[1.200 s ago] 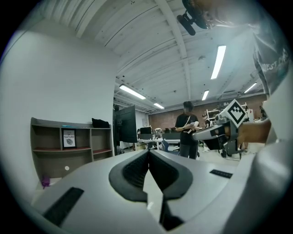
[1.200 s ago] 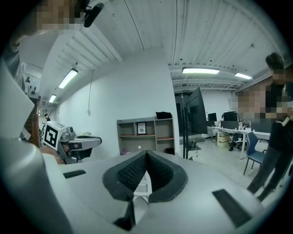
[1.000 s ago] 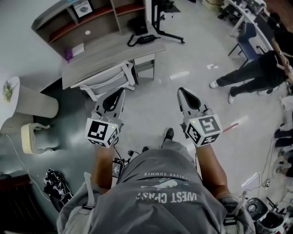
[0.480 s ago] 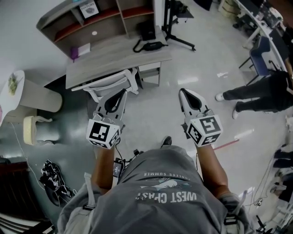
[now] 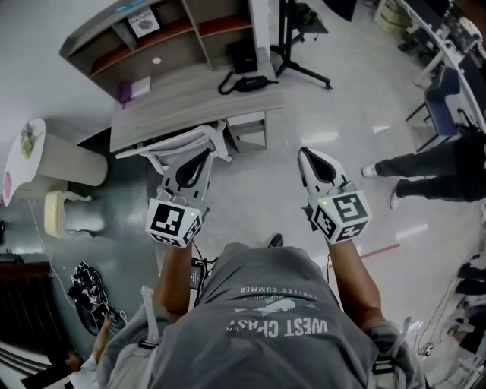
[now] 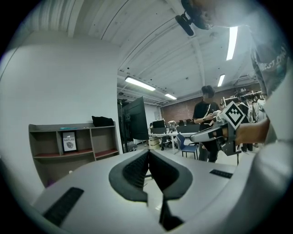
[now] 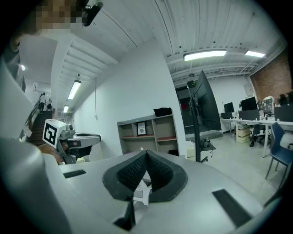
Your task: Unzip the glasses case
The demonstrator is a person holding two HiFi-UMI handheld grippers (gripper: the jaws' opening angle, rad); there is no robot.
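1. Shelf unit (image 5: 114, 34): a framed "NATURE" print (image 5: 143, 21) stands in its upper middle compartment.
2. Left tool (image 5: 202, 154): jaws pressed together, nothing between them.
3. A black case (image 5: 247, 82) with a strap lies on the grey surface (image 5: 175, 106), well ahead of both tools.
4. Right tool (image 5: 305, 153): jaws pressed together, empty.

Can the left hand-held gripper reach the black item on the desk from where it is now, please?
Probably not yet: the left hand-held gripper is held short of the desk, a white chair stands between, and the black item lies toward the desk's right end.
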